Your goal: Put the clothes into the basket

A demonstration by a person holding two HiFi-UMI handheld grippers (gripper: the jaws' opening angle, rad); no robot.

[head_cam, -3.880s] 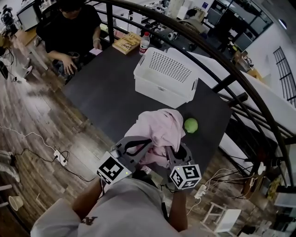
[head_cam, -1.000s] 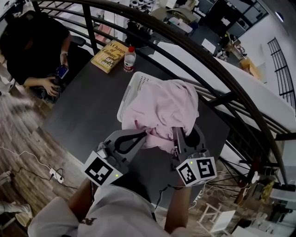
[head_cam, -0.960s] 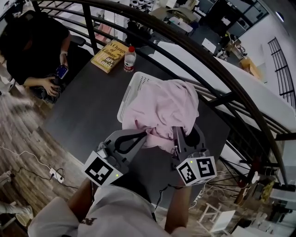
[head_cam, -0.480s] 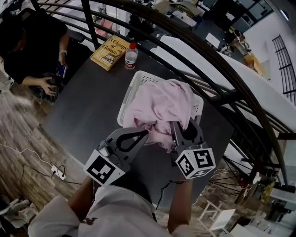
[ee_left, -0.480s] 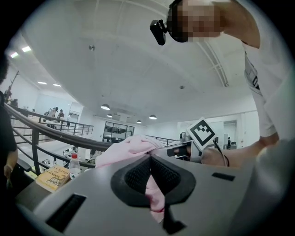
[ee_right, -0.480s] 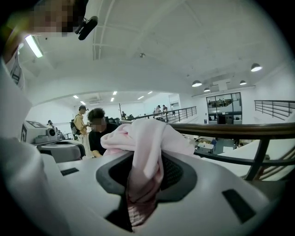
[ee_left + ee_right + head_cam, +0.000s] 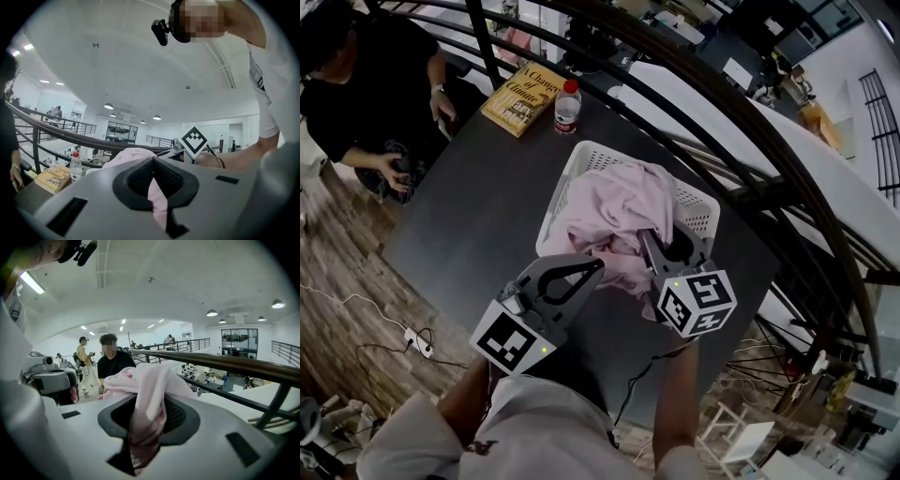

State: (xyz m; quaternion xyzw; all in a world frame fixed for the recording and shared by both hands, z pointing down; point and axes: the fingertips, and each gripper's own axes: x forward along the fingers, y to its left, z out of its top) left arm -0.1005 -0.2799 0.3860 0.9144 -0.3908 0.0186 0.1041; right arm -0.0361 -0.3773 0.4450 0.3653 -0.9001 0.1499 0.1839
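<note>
Cloth: pink cloth (image 7: 614, 211), bunched, lying over the middle and left of the basket. Its near edge is drawn past the near rim toward both tongs.
Basket: white basket (image 7: 698, 214) with perforated walls, on the dark tabletop (image 7: 478, 225). Its right wall and far-left corner are uncovered.
Left tongs: left tongs (image 7: 598, 267) are at the cloth's near edge. The jaws are closed, with a thin strip of pink fabric pinched in the seam between them.
Right tongs: right tongs (image 7: 643, 236) are over the basket's near side. The jaws are clamped on a thicker fold of the cloth, which spills over their top.
Far end: a book (image 7: 523, 86) and a bottle (image 7: 568, 105) are just beside each other, well apart from the basket.
Left edge: a seated person (image 7: 366, 84) is at the tabletop.
</note>
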